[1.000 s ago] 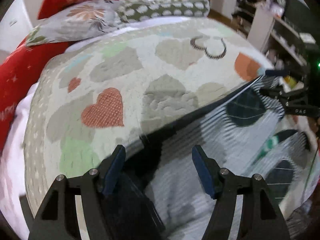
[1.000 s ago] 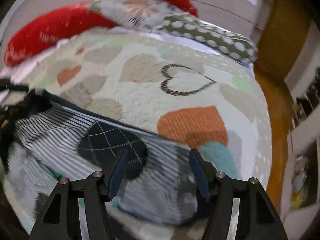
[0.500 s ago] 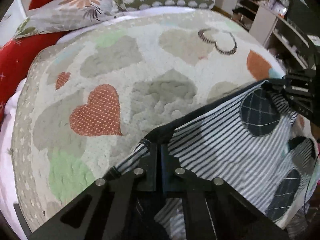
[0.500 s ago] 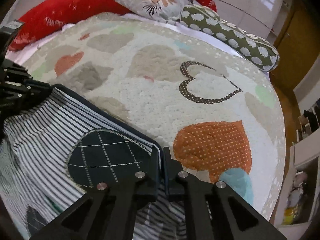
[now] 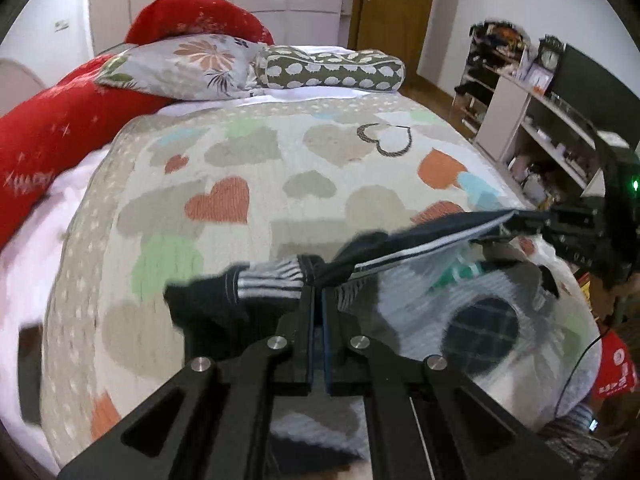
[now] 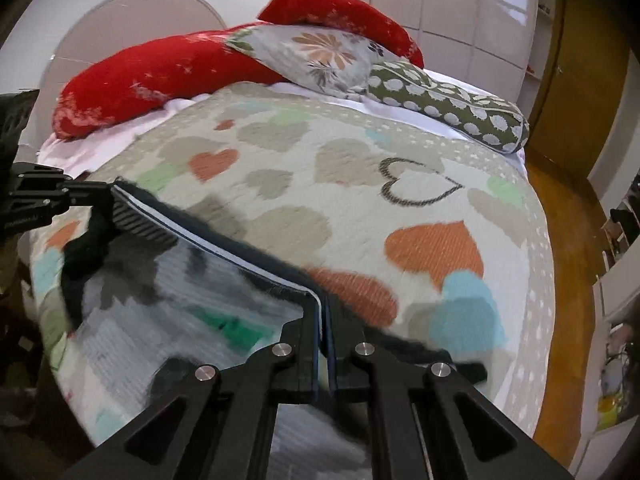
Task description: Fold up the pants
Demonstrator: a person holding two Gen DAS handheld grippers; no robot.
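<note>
The pants are black-and-white striped with dark checked patches, and they also show in the right wrist view. My left gripper is shut on one end of the dark waistband. My right gripper is shut on the other end and also shows in the left wrist view. The left gripper also shows in the right wrist view. The waistband is stretched taut between them and lifted above the bed. The rest of the pants hangs below, blurred.
A heart-patterned quilt covers the bed. A red bolster, a floral pillow and a green spotted pillow lie at the far end. Shelves stand right of the bed, with a wood floor beside it.
Both grippers closed on the waistband, then lifted it off the quilt. The pants now hang stretched between them above the bed.
</note>
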